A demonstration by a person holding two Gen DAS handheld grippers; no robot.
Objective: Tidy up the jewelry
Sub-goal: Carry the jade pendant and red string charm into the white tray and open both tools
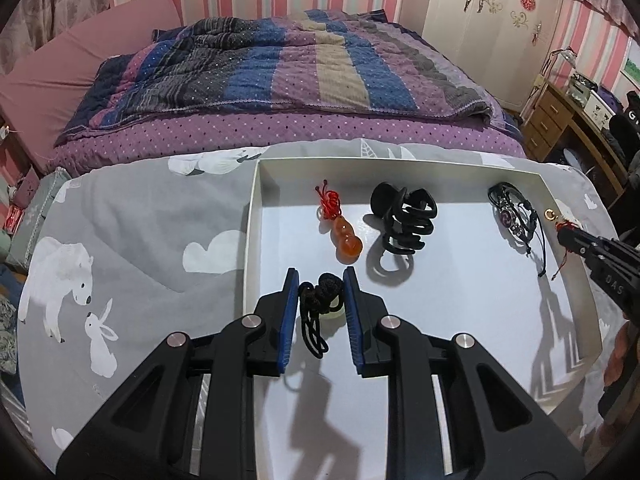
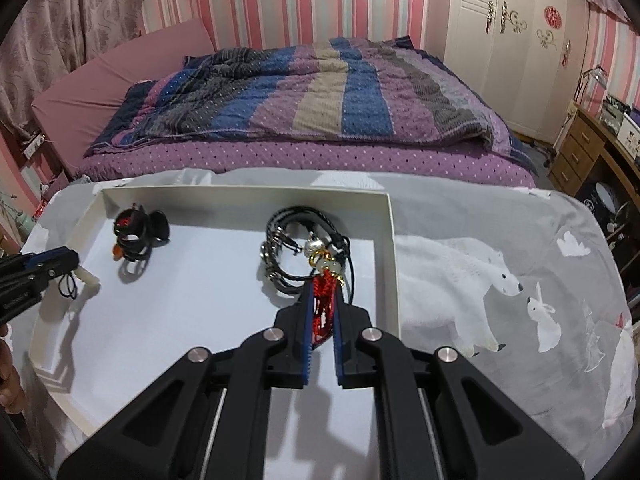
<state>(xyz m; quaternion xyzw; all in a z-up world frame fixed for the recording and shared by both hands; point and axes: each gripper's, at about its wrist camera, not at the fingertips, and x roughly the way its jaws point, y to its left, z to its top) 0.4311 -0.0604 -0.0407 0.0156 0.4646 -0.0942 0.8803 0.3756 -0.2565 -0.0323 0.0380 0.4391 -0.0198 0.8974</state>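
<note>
Over the white tray point(image 1: 540, 178), my left gripper point(image 1: 322, 285) is clamped partway shut on a black cord pendant point(image 1: 320, 300), hanging toward the tray's left wall, just short of the orange gourd charm point(image 1: 347, 243) and black hair claw point(image 1: 404, 216) beyond. My right gripper point(image 2: 325, 294) is pinched nearly closed on a red cord charm point(image 2: 323, 300) pointing lengthwise away from me, just in front of the black bracelets point(image 2: 296, 248) by the tray's right wall.

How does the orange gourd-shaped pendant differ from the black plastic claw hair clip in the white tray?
The orange gourd-shaped pendant is glossy, solid and rounded; the black plastic claw hair clip is matte, with open curved teeth. The pendant carries a red knotted cord; the clip has none. The clip looks bulkier. Both lie loose in the white tray, side by side, held by neither gripper.
</note>
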